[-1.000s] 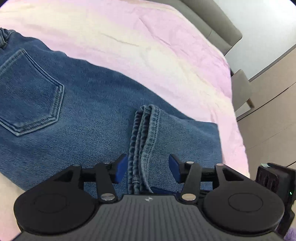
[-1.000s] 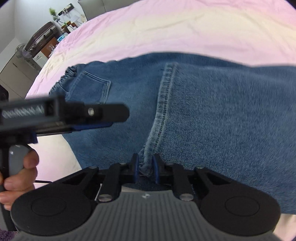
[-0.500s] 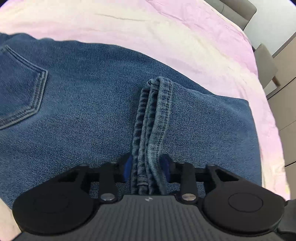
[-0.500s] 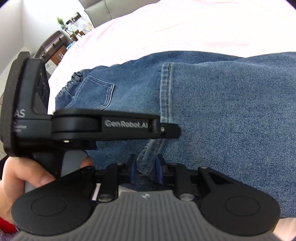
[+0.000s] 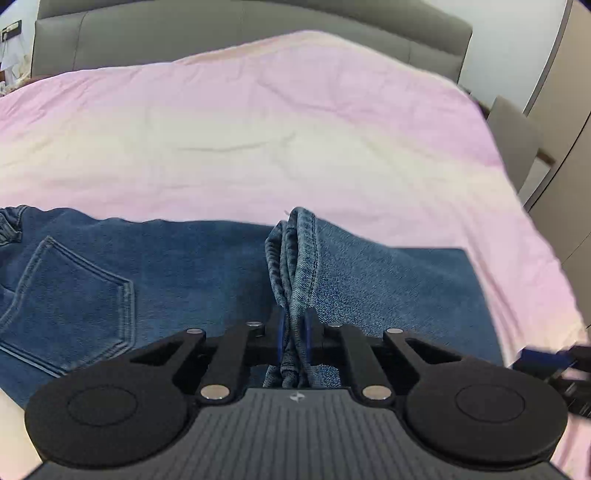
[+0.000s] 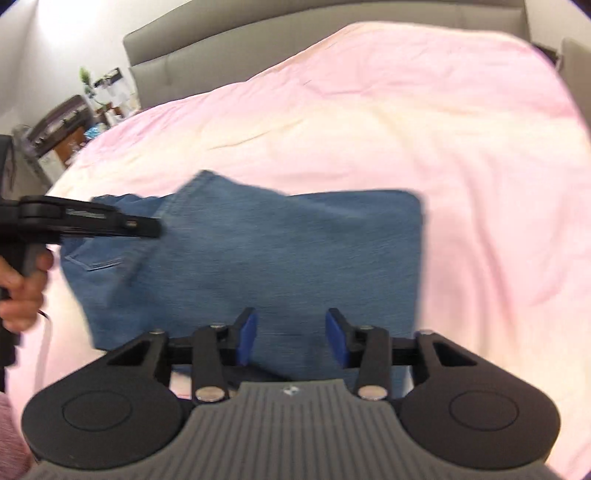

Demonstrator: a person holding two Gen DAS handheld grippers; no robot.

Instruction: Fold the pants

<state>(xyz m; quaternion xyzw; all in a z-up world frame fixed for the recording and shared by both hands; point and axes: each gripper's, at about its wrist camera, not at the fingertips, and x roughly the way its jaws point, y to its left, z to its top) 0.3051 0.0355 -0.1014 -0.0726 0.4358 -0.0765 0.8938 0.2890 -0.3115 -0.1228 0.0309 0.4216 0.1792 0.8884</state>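
Observation:
Blue jeans [image 5: 184,277] lie folded on a pink bed sheet [image 5: 258,129], back pocket [image 5: 74,295] at the left. My left gripper [image 5: 293,332] is shut on the bunched leg hems [image 5: 299,251], which stand up as a ridge between its blue pads. In the right wrist view the jeans [image 6: 295,251] form a blurred rectangle. My right gripper [image 6: 291,339] hovers over their near edge, open, nothing pinched between its pads. The left gripper [image 6: 155,225] shows at the left there, held by a hand [image 6: 22,291].
A grey padded headboard [image 5: 221,29] runs along the far side of the bed. A grey chair [image 5: 517,136] and beige wardrobe doors [image 5: 569,110] stand at the right. A cluttered shelf with a plant [image 6: 85,81] is off the bed's left corner.
My left gripper closed on the leg hems and lifted them. My right gripper let go of the denim seam, opened, and swung right and back from the jeans.

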